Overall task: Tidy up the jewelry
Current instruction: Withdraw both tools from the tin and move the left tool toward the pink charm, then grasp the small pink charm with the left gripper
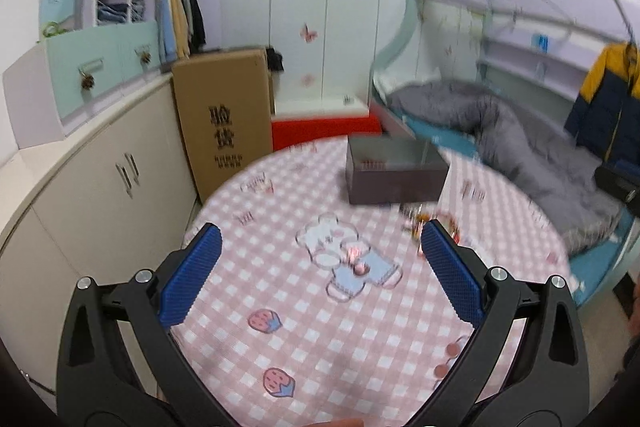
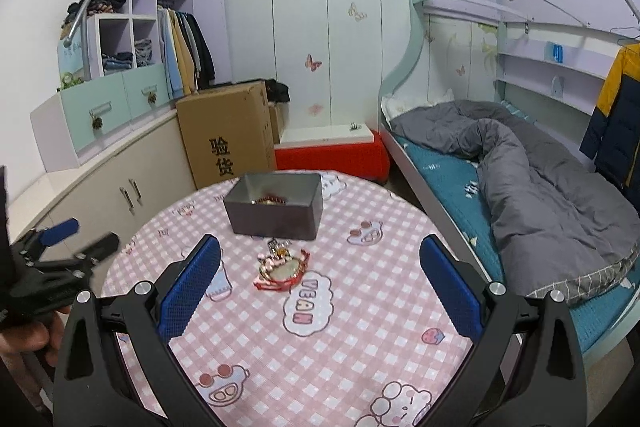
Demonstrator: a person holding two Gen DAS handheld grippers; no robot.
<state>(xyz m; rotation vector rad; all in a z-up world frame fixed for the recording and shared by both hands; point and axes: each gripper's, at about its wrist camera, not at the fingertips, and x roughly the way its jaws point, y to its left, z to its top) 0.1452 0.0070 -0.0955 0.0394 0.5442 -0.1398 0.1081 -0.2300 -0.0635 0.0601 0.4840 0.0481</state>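
Note:
A small heap of jewelry [image 2: 281, 265], red cord and gold pieces, lies on the pink checked tablecloth just in front of a grey open box [image 2: 275, 205]. Some jewelry [image 2: 269, 201] shows inside the box. My right gripper [image 2: 320, 259] hovers open above the table, with the heap between and beyond its blue pads. In the left wrist view the box [image 1: 394, 171] is blurred at the far side, and the heap [image 1: 422, 221] peeks out beside the right pad. My left gripper [image 1: 320, 247] is open and holds nothing; it also appears at the table's left edge [image 2: 76, 239].
The round table [image 2: 320, 339] stands in a bedroom. A cardboard carton [image 2: 226, 133] and cream cabinets [image 2: 120, 187] are to the left, a red stool [image 2: 332, 153] behind, and a bunk bed with a grey duvet [image 2: 532, 179] to the right. A hand [image 2: 28, 341] grips the left tool.

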